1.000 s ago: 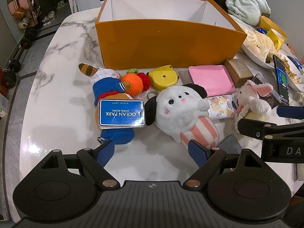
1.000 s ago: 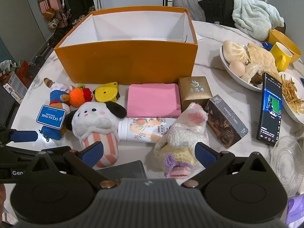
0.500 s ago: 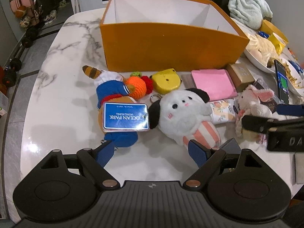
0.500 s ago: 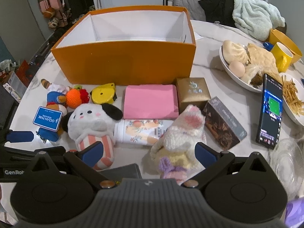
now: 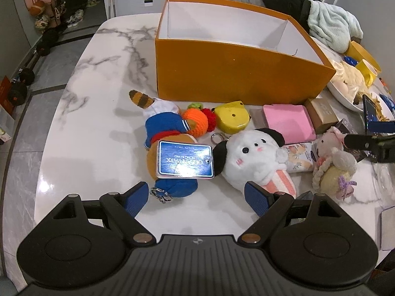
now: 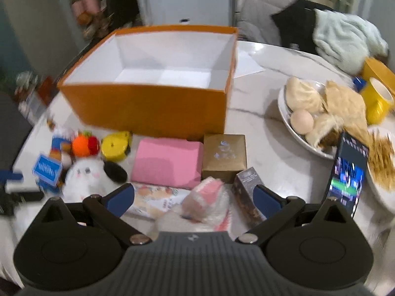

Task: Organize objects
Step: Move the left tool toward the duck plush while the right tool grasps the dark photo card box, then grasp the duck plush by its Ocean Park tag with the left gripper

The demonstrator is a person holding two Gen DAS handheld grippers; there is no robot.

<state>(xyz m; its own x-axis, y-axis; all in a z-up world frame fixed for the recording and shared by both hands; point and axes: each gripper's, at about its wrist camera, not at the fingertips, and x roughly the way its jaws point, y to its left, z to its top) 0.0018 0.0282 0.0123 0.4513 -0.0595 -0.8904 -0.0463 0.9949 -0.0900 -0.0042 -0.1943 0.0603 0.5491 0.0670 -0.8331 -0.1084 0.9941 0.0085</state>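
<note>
An empty orange box (image 5: 237,79) stands at the back of the marble table (image 5: 93,128); it also shows in the right wrist view (image 6: 148,108). In front of it lie a blue plush with an Ocean Park tag (image 5: 170,148), a white dog plush (image 5: 251,157), a yellow case (image 5: 230,117), a pink pack (image 5: 288,123) and a crocheted bunny (image 5: 333,162). My left gripper (image 5: 197,198) is open above the table's front edge, near the blue plush. My right gripper (image 6: 193,198) is open, its jaws on either side of the bunny (image 6: 207,197).
A gold box (image 6: 224,157), a dark card box (image 6: 246,194) and a floral tube (image 6: 158,197) lie beside the toys. To the right are a plate of buns (image 6: 316,113), a phone (image 6: 345,175), fries and a yellow mug (image 6: 377,101).
The right gripper has moved forward over the bunny, which now sits between its jaws; its view is blurred by motion. The left gripper has drawn back and risen a little.
</note>
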